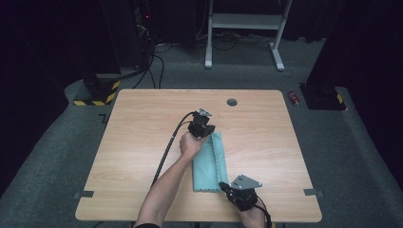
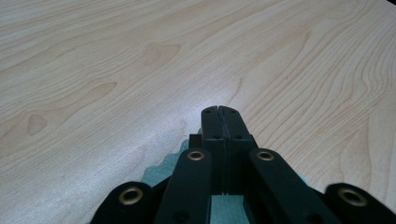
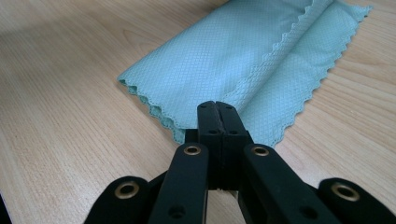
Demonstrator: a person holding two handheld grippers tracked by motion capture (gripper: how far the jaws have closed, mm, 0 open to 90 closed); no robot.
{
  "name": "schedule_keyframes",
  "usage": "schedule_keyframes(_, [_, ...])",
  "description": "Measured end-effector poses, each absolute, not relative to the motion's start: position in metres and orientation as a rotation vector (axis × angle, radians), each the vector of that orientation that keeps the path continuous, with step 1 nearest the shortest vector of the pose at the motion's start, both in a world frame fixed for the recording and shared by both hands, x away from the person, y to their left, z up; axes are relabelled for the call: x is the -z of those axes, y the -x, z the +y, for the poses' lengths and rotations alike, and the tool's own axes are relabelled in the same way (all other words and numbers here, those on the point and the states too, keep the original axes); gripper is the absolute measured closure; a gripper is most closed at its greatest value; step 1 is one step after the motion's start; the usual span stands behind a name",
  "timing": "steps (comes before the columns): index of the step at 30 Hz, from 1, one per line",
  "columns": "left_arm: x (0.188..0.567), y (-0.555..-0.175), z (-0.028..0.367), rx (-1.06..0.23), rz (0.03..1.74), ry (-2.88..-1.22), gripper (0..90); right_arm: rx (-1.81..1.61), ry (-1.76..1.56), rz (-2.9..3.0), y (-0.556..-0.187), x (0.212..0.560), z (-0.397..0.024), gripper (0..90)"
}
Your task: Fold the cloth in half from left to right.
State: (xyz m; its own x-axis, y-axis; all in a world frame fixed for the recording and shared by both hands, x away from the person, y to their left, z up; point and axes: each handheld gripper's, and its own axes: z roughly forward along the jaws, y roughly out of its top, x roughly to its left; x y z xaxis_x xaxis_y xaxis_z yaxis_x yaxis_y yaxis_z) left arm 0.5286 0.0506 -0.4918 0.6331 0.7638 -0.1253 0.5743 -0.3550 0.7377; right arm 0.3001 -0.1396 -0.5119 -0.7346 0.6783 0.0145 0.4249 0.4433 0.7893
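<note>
cloth: teal (image 1: 208,166), folded to a long strip w/ scalloped edges, lying flat on worktop (image 1: 142,142) just right of centre, long axis running 12 to 6 o'clock in high view
cloth far end: at 12 o'clock end of strip, under left tool (image 1: 207,130)
cloth near end: at 6 o'clock end, close to worktop's near edge, right tool (image 1: 223,184) at its 5 o'clock corner
cloth layers: right tool view shows cloth (image 3: 243,60) w/ a top fold whose zigzag edge runs lengthwise over a lower layer; fine diamond weave
left tool state: jaws pressed together in left tool view (image 2: 219,119), tips over bare wood; a bit of cloth (image 2: 161,170) peeks out beneath jaws at 7 o'clock; can't tell if fabric is pinched
right tool state: jaws pressed together in right tool view (image 3: 218,114), tips at cloth's near scalloped hem; can't tell if hem is caught or tips just rest on it
left hand: (image 1: 190,144) grips tool body, forearm in from 6 o'clock edge, lying alongside cloth's left side
right hand: (image 1: 252,216) at bottom edge of high view, grey plate on top of its tool
cable: black (image 1: 168,145), runs from left tool back toward 7 o'clock over worktop
worktop: light wood grain, round grommet (image 1: 232,102) at 12 o'clock near far edge
floor: grey carpet (image 1: 351,156) around worktop, white frame legs (image 1: 278,47) at 12 o'clock
</note>
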Motion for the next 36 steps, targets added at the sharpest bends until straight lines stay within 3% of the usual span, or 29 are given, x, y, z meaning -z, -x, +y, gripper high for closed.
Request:
schedule_keyframes(23, [0.501,-0.528,0.032,-0.305,0.997,-2.101,88.5,-1.139,-0.998,2.403,-0.296,0.518,-0.152,89.3])
schedule_keyframes(31, [0.498,-0.525,0.034,-0.346,1.003,-2.080,72.3,-1.126,-1.029,2.394,-0.298,0.519,-0.155,76.1])
schedule_keyframes(36, [0.493,-0.521,0.045,-0.386,1.035,-2.059,60.3,-1.124,-1.051,2.364,-0.304,0.514,-0.162,73.7])
